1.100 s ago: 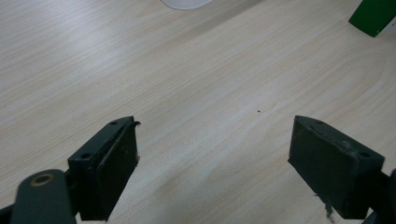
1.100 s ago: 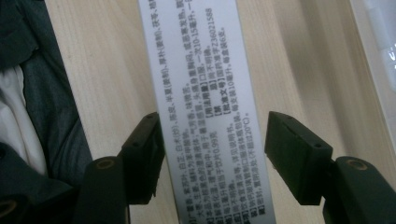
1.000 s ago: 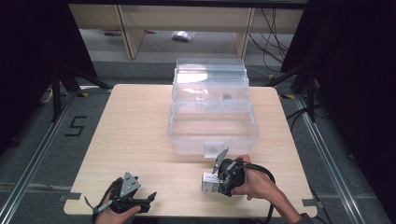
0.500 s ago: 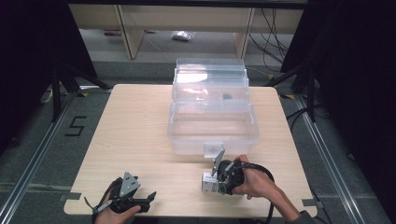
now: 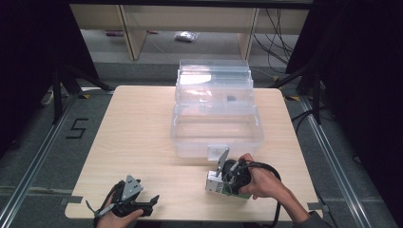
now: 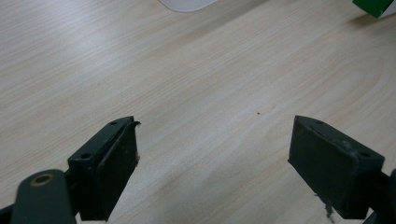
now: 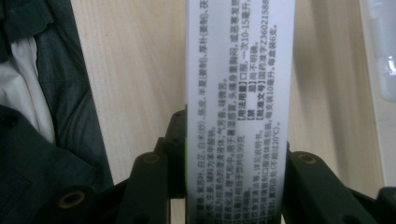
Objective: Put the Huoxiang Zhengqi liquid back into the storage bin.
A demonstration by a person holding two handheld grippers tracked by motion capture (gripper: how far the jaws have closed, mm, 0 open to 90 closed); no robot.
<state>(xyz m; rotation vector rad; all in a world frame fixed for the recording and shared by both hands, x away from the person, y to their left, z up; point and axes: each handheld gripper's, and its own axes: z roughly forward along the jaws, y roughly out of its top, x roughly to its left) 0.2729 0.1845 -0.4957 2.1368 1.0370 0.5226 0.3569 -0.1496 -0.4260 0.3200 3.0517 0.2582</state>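
Observation:
Near the table's front edge, my right gripper (image 5: 221,183) is shut on a small white and green carton (image 5: 212,183), just in front of the clear plastic box (image 5: 190,149). In the right gripper view the carton (image 7: 238,70) is a white face with dense printed text, clamped between both jaws of the right gripper (image 7: 236,156). At the front left corner, my left gripper (image 5: 151,203) is held low over the table and points right. Its jaws stand wide apart in the left gripper view, and the left gripper (image 6: 215,158) has only bare wood between them.
The clear box's hinged lid (image 5: 214,78) stands open towards the back. The wooden table (image 5: 138,133) ends close behind both hands. A green carton corner (image 6: 373,5) and a clear box corner (image 6: 187,3) edge the left gripper view. Dark clothing (image 7: 42,140) lies left of the carton.

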